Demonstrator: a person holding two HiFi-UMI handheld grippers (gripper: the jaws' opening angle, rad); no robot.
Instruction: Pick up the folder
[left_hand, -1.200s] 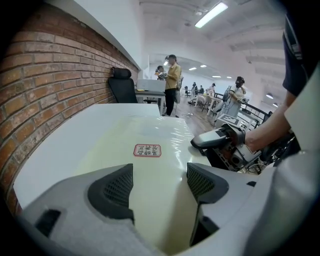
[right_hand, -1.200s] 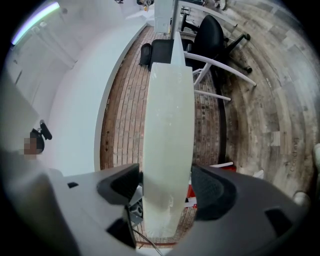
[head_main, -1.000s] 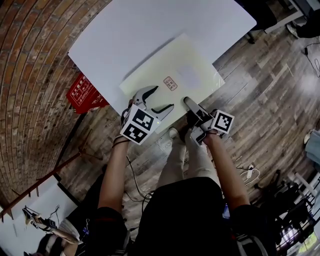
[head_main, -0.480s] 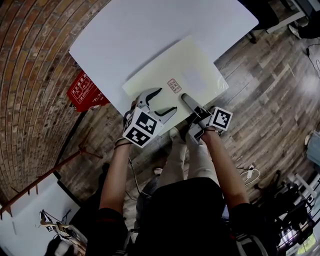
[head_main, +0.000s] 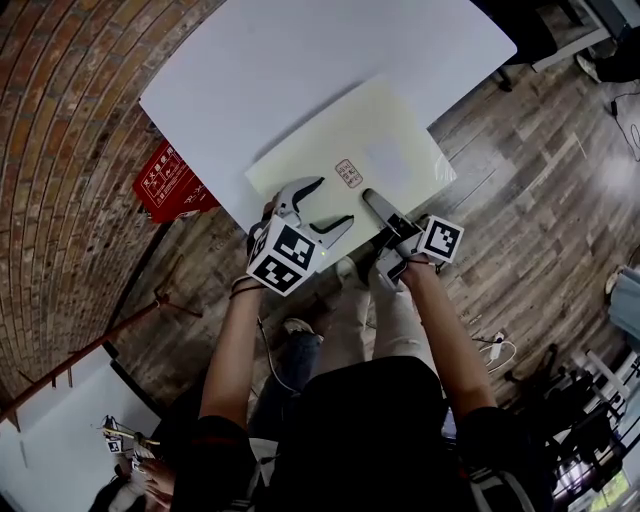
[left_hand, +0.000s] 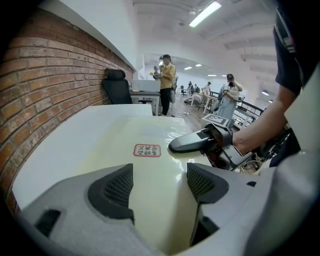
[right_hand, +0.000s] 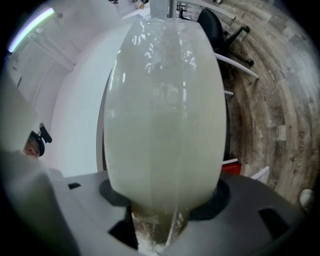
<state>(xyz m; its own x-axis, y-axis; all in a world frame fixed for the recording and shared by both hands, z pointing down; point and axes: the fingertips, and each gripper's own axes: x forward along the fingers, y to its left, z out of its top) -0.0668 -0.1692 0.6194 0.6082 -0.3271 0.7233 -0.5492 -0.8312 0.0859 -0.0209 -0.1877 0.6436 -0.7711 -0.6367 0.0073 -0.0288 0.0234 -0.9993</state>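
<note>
Head view: cream folder (head_main: 350, 150) lies flat on the white table (head_main: 300, 60), in the table's lower-right part. Its right corner sticks out past the table edge over the wood floor (head_main: 540, 200). A small red-framed label (head_main: 347, 172) sits on the folder near its bottom edge.

L gripper (head_main: 332, 200), frame centre, is over the folder's near edge with jaws spread wide and nothing gripped. In the left gripper view the L gripper (left_hand: 159, 182) shows both dark pads well apart, w/ bare folder (left_hand: 150, 130) between them and the label (left_hand: 147, 150) just beyond. The pads seem to hover just above the sheet, but contact can't be judged.

R gripper (head_main: 372, 200), just right of the L one, has its jaws closed on the folder's near edge. In the right gripper view the R gripper (right_hand: 157, 220) pinches that edge at bottom centre, and the folder (right_hand: 165, 125) fills mid-frame. The R gripper (left_hand: 187, 144) also shows centre-right in the left gripper view.

Left of the table: a red sign (head_main: 165, 185) and a brick wall (head_main: 60, 200). Two people (left_hand: 167, 75) stand in the bkgd, upper centre of the left gripper view.
</note>
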